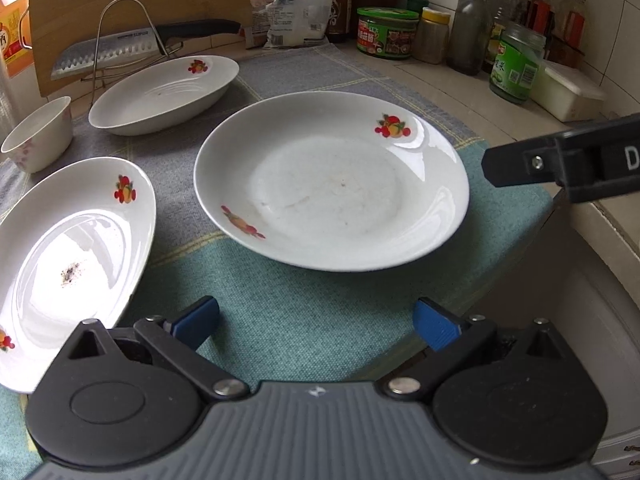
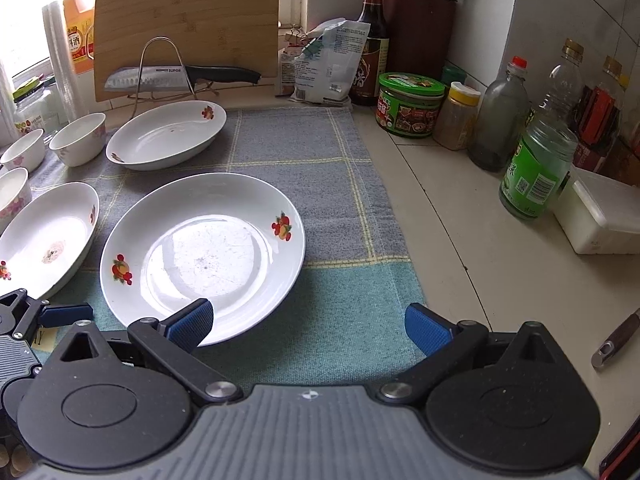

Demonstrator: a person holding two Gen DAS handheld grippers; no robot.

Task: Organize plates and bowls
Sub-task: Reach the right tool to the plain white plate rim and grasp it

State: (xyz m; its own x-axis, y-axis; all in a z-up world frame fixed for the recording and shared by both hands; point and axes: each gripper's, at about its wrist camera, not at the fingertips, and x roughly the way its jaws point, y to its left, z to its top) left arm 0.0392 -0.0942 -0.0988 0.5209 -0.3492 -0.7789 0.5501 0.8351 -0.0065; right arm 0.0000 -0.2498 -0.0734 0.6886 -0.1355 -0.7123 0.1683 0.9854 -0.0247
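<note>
The round plate (image 2: 202,256) lies mid-cloth (image 2: 352,320), just before both grippers. Left gripper (image 1: 316,326) and right gripper (image 2: 308,326) gape wide, empty. Glazed china looks stiff, slick, breakable; pinch its near rim. Left of it an oval dish (image 2: 44,236) crowds close; bowls (image 2: 80,140) stand beyond.

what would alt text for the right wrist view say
Open right gripper hovers over a checked cloth at the near rim of a round white plate with fruit decals. Two oval dishes and small bowls sit left; jars and bottles line the counter right.
</note>
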